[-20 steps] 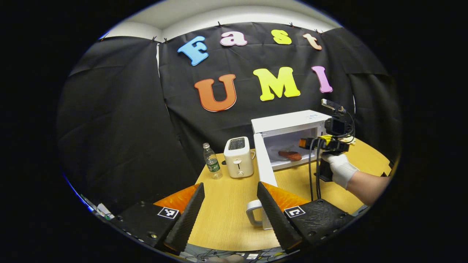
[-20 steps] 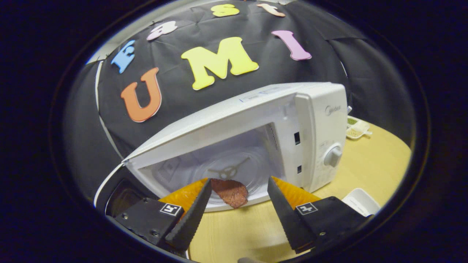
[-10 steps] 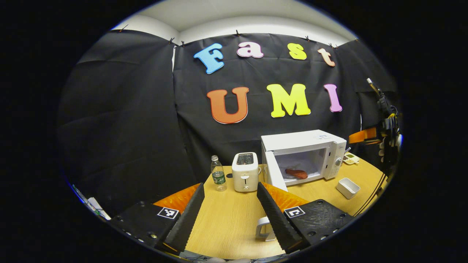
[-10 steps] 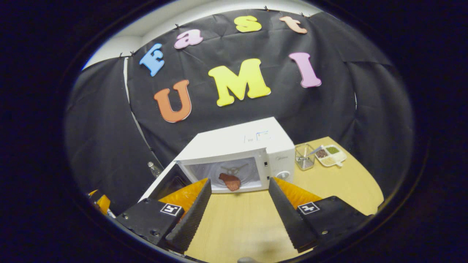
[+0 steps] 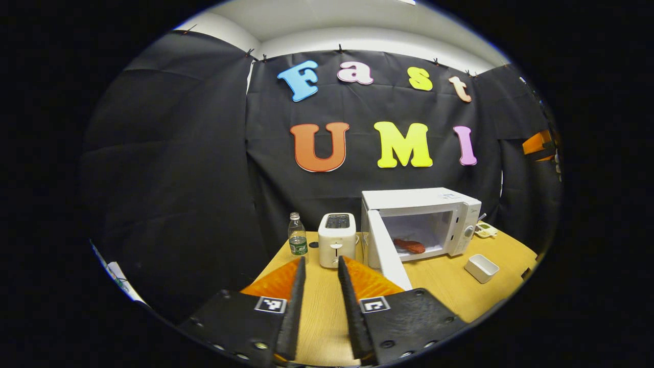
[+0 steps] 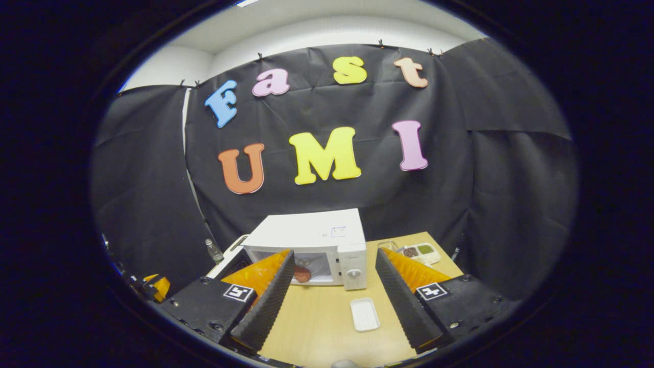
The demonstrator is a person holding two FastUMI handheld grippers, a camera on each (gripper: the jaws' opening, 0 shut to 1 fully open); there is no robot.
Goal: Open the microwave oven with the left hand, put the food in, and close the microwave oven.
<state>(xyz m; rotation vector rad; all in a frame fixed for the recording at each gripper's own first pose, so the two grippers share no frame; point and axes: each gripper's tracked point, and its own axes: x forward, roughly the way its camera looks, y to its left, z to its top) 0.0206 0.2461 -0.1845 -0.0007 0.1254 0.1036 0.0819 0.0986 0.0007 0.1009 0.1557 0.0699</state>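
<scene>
On the wooden table point(image 5: 327, 312), from left to right, stand a water bottle point(image 5: 297, 240), a white toaster point(image 5: 336, 239), and a white microwave point(image 5: 421, 221) with its door point(image 5: 386, 250) swung open and the reddish food point(image 5: 409, 246) inside. The left gripper point(image 5: 319, 306) is nearly closed and empty. The right gripper point(image 6: 331, 301) is wide open, holding nothing, above a small white dish point(image 6: 365, 314).

A staged recording booth set up as a mock kitchen: black cloth point(image 5: 168, 168) is clipped up as walls under a plain white ceiling point(image 5: 327, 25). A single wooden table point(image 6: 327, 327) ahead of the claw carries kitchen props: a microwave point(image 5: 439, 204), toaster point(image 5: 336, 239), water bottle point(image 5: 296, 235) and a seasoning tray point(image 6: 420, 251).
</scene>
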